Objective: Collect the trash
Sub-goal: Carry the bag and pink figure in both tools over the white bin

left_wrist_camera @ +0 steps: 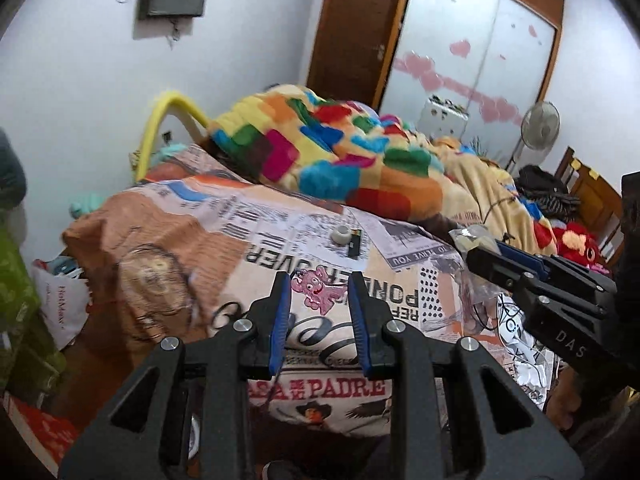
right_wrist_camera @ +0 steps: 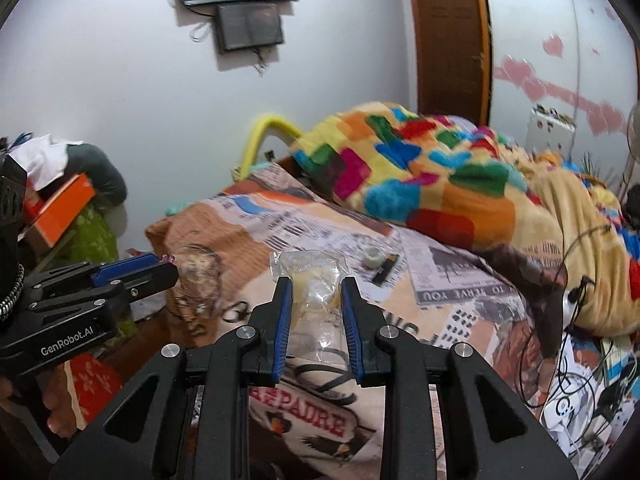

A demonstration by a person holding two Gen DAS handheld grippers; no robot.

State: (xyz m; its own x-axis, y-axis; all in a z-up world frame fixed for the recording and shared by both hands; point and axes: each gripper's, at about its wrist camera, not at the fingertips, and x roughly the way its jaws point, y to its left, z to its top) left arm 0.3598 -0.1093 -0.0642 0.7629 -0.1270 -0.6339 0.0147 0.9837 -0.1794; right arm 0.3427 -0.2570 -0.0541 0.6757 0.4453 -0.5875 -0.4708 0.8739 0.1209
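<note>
Plastic, thin and crinkly: that is what my right hand-held gripper (right_wrist_camera: 314, 292) has between its blue pads, a clear wrapper (right_wrist_camera: 310, 280) with something pale yellow inside. The fingers are partly closed on it and pinch it by its gathered lower part, so it is off the bed (right_wrist_camera: 256, 240) and hangs in the air above the printed cover. Seen from the left wrist camera, the same wrapper (left_wrist_camera: 470, 240) pokes out past the tip of the right tool.

I judge it almost weightless, soft and limp, with no stiffness of its own. It is slippery film, so a light pinch could let it slide out; nothing in it looks breakable. The best hold is where the film is bunched into several layers, which is about where I have it.

Its long axis runs along my fingers, forward and away from me, with the wider crumpled end pointing outward toward the small white cap (right_wrist_camera: 374, 258) and the dark flat object (right_wrist_camera: 386, 268) that lie together farther up the bed.

My left hand-held gripper (left_wrist_camera: 318, 300) is spread and holds nothing. It hovers over the near end of the bed, above a pink cartoon print (left_wrist_camera: 318, 286).
</note>
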